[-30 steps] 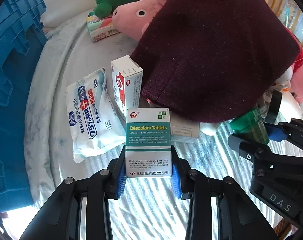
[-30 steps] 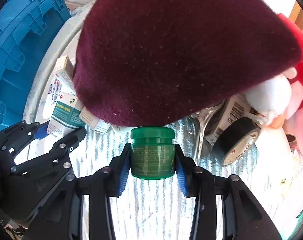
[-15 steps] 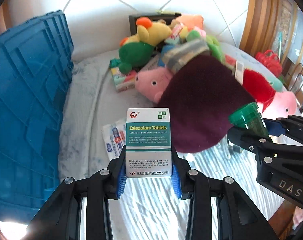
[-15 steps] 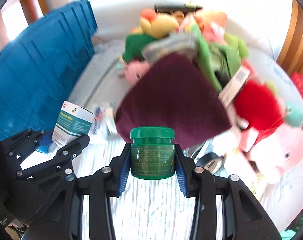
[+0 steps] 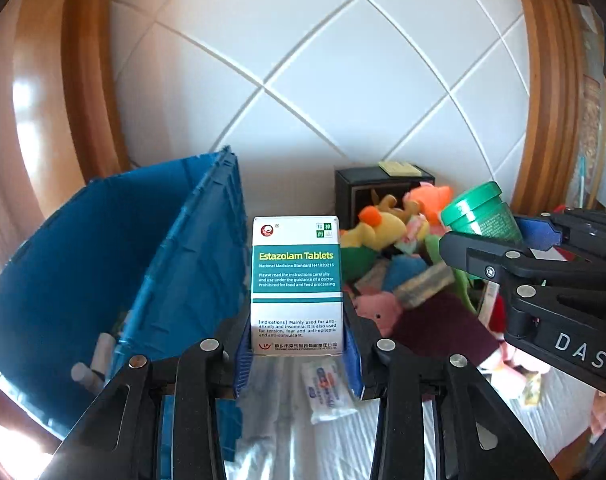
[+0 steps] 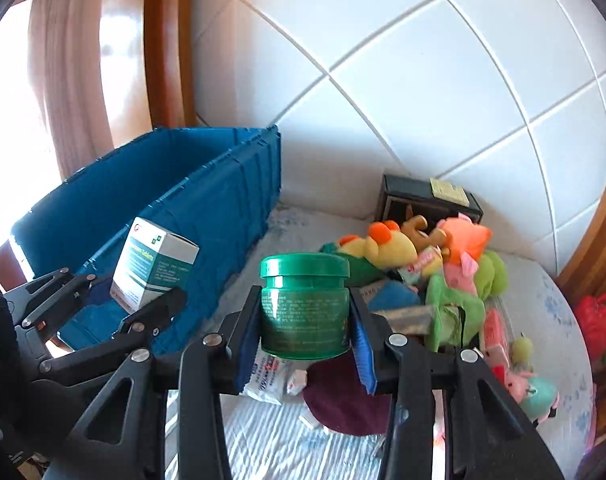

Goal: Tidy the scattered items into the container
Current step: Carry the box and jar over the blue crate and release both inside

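You are pinching the Estazolam Tablets box point(image 5: 296, 286) upright between the blue pads of your left gripper point(image 5: 297, 364), above the table, just right of the blue crate point(image 5: 103, 264). Your right gripper point(image 6: 305, 350) is clamping the green jar point(image 6: 305, 308) by its sides, lid up. The plush toys point(image 6: 431, 264), maroon cloth point(image 6: 343, 404) and wipes packet point(image 5: 327, 390) are lying on the table below.

White tiled wall point(image 5: 303, 60), wooden frame point(image 5: 87, 92), bright daylight at left.
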Available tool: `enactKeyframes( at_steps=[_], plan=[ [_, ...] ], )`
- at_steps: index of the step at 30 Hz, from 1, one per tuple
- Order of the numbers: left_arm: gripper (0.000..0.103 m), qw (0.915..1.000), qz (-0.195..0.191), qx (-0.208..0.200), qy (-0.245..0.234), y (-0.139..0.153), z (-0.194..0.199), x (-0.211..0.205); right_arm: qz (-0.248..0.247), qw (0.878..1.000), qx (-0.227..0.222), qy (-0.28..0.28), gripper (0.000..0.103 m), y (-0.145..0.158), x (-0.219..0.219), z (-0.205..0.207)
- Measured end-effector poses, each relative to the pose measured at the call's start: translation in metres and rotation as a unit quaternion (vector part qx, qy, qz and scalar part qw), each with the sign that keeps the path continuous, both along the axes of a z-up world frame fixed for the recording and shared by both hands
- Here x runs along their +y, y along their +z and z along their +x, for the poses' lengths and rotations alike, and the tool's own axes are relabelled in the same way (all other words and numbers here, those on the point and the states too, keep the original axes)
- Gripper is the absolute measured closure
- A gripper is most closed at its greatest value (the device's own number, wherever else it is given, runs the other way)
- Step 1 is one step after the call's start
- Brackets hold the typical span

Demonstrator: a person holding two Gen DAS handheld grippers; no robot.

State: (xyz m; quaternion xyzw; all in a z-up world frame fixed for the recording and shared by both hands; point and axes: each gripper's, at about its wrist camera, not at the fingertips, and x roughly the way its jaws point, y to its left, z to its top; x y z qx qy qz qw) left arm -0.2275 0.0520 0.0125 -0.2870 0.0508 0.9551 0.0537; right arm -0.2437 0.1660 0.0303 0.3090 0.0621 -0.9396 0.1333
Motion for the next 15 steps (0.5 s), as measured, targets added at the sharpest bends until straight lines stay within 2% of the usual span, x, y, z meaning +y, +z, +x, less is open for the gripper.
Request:
enactKeyframes(
  at_steps=[5,15],
  plan=[
    [0.067,0.9982,0.007,0.015,0.057,0.02,0.003,-0.062,0.0,0.998,0.014,0.058,0.063,0.018,-0.06,-0.008],
    [0.067,0.9868,0.006,-0.004,0.162,0.015,-0.001,-0.179,0.001,0.989,0.011,0.149,0.063,0.021,-0.174,-0.027]
  ],
)
